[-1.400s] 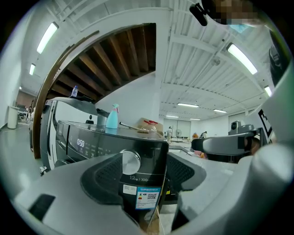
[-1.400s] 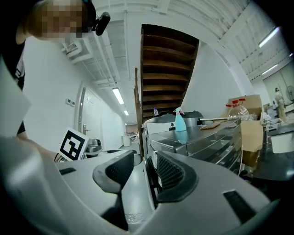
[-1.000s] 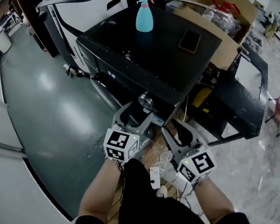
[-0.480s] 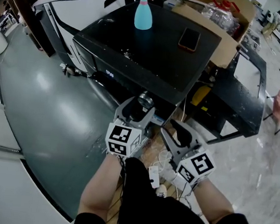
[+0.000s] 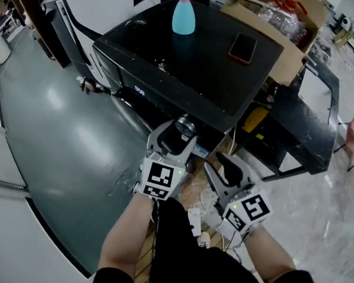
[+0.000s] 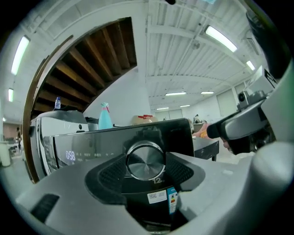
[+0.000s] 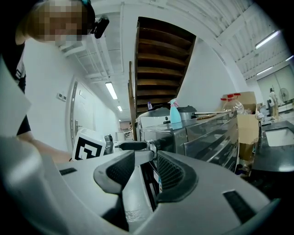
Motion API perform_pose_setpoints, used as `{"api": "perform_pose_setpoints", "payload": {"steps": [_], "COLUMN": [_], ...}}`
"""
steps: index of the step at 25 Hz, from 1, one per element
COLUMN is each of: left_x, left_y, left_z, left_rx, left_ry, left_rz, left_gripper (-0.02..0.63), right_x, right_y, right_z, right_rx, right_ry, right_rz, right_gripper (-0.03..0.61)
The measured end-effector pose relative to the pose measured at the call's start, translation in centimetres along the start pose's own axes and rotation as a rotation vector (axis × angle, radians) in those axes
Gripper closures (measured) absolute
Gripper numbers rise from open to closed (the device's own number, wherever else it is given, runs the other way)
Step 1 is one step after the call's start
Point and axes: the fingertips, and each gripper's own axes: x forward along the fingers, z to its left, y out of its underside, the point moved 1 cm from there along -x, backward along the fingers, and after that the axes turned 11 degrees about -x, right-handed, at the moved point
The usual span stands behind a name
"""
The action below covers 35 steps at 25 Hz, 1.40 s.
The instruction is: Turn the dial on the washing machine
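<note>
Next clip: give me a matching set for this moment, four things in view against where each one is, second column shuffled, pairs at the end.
Things
1. spray bottle
2. phone
3. dial
4. cardboard box

Places
A. on the front panel of the washing machine
B. lying flat on the machine's top
C. standing upright on the machine's top
D. beside the machine, past its far right corner

Pairs: 1-C, 2-B, 3-A, 4-D
</note>
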Motion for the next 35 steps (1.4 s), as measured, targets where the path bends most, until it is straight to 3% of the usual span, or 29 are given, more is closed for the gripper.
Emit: {"api": "perform_pose_setpoints", "payload": {"steps": [4, 6, 18, 25, 29, 32, 35], "left_x": [0.0, 0.0, -0.8, -0.3, 0.4, 0.7, 0.8], "left_y": [0.1, 0.1, 0.4, 0.6, 0.6, 0.7, 0.9], "left_z": [-0.4, -0.4, 0.1, 0.5, 0.8, 1.1, 1.2], "left_rx": [0.177, 0.194, -0.148, -0.446, -0.565, -0.611, -0.583], "left_ry": [-0.023, -0.03, 0.012, 0.089, 0.101, 0.085, 0.071], "left_rz": [0.003, -0.003, -0.033, -0.036, -0.046, -0.053, -0.046], "left_gripper": [0.347, 0.347, 0.334, 0.314, 0.313, 0.313, 0.336], "right_x": [0.3, 0.3, 0.0, -0.1, -0.2, -0.3, -0.5], "right_y": [0.0, 0.0, 0.1, -0.1, 0.2, 0.4, 0.6], "right_z": [0.0, 0.0, 0.5, 0.7, 0.6, 0.4, 0.1], "right_rx": [-0.001, -0.001, 0.004, 0.004, 0.007, 0.011, 0.015], "right_ry": [-0.004, -0.005, -0.014, -0.013, -0.009, -0.006, -0.001], "right_rz": [0.001, 0.003, 0.002, 0.0, 0.005, 0.009, 0.012], "right_gripper": [0.437, 0.439, 0.439, 0.44, 0.44, 0.442, 0.445]}}
